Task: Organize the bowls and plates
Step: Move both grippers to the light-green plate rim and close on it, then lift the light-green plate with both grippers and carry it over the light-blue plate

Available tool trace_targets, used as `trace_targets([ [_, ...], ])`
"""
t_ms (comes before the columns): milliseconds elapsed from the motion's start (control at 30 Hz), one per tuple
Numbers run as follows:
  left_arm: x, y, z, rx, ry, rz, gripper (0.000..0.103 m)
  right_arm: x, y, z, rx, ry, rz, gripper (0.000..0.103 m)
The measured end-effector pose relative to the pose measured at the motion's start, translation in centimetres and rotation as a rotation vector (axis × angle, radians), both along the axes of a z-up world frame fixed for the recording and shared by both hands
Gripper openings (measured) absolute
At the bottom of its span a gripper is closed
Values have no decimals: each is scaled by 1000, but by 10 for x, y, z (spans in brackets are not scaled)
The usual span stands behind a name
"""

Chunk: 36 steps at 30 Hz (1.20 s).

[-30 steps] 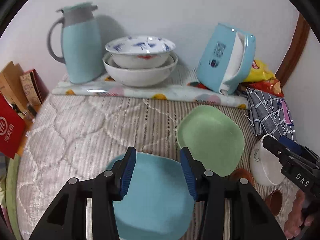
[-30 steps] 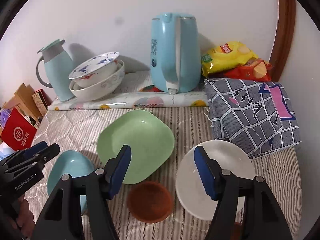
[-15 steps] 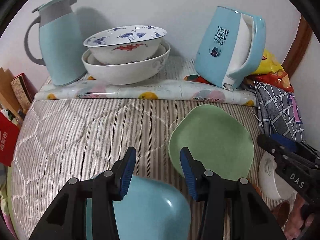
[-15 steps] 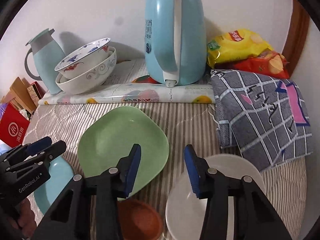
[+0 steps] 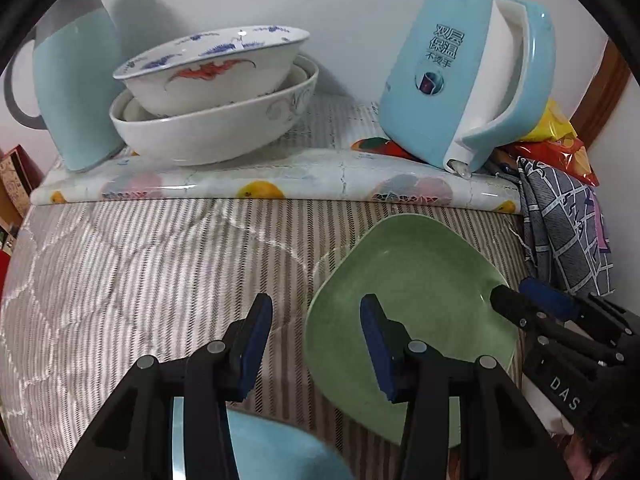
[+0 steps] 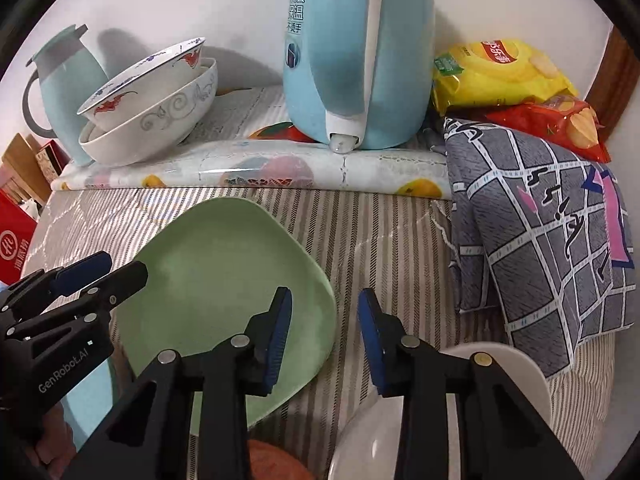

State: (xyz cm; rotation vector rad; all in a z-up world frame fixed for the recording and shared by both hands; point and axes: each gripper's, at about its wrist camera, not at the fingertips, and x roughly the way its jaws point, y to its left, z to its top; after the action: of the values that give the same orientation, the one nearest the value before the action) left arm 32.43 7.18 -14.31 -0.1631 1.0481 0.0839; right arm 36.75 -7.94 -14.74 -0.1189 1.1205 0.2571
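Note:
A green squarish plate lies flat on the striped cloth. My left gripper is open and hangs over the plate's left rim, one finger over the plate and the other over the cloth. My right gripper straddles the plate's right rim; its jaws are closing and the pads are not pressing on anything. Each gripper shows at the edge of the other's view. A blue plate lies under the left gripper, a white bowl under the right one. Two patterned bowls are stacked at the back.
A light-blue kettle and a thermos jug stand on the fruit-print mat by the wall. A grey chequered cloth and snack bags lie at the right. A small brown bowl sits near the front, red boxes at the left.
Both grippers have come forward and down to the green plate's two sides. The right jaws have narrowed. The blue plate has slid almost out of the left wrist view.

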Motion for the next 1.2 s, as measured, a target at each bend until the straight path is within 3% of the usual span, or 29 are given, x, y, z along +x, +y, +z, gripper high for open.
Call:
trace_targets([
  [167, 7, -5, -6, 15, 7, -13, 42, 5, 4, -6, -15, 13, 6, 30],
  [333, 11, -4, -17, -13, 37, -12, 23, 12, 13, -16, -40, 31, 19, 20],
  [433, 12, -5, -21, 10, 37, -4, 15, 13, 15, -18, -68, -4, 20, 10],
  [800, 6, -5, -8, 20, -10, -8, 13, 11, 6, -5, -2, -59, -9, 9],
  [1200, -23, 0, 34, 29, -80, -12, 13, -11, -1, 40, 35, -119, -14, 10],
])
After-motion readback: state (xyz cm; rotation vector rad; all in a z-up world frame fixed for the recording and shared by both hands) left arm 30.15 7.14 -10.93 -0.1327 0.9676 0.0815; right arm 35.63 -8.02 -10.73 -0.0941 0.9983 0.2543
